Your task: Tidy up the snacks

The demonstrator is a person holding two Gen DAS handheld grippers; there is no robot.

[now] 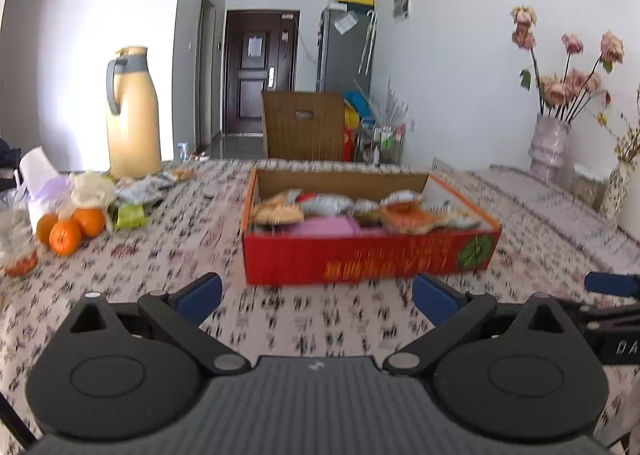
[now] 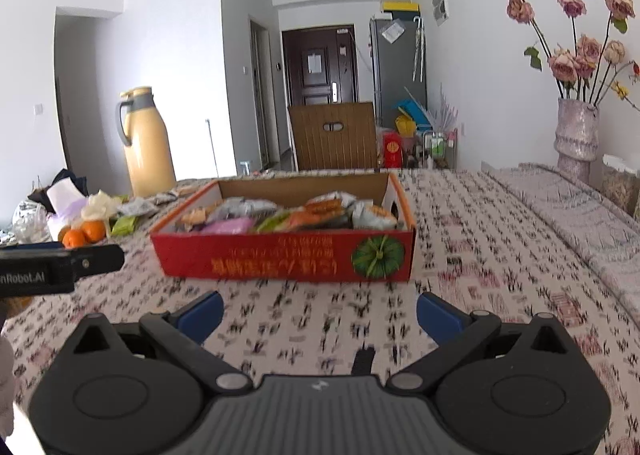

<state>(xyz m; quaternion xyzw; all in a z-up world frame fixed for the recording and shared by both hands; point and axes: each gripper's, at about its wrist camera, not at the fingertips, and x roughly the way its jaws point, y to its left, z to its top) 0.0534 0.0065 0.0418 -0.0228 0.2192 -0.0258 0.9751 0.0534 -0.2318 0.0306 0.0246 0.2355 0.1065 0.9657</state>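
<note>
A red cardboard box (image 1: 360,255) (image 2: 280,259) stands on the patterned tablecloth, filled with several snack packets (image 1: 344,211) (image 2: 288,215). More loose snack packets (image 1: 140,191) (image 2: 132,215) lie at the left by the oranges. My left gripper (image 1: 316,291) hovers open in front of the box, nothing between its blue pads. My right gripper (image 2: 320,311) is open too, just short of the box's near side. In the right wrist view, part of the left gripper shows at the left edge.
A yellow thermos jug (image 1: 132,115) (image 2: 148,143) stands at the back left. Oranges (image 1: 68,231) (image 2: 80,235), a white cup and bags crowd the left. A vase of dried roses (image 1: 552,143) (image 2: 576,135) and jars line the right wall. A wooden chair (image 1: 304,123) stands behind the table.
</note>
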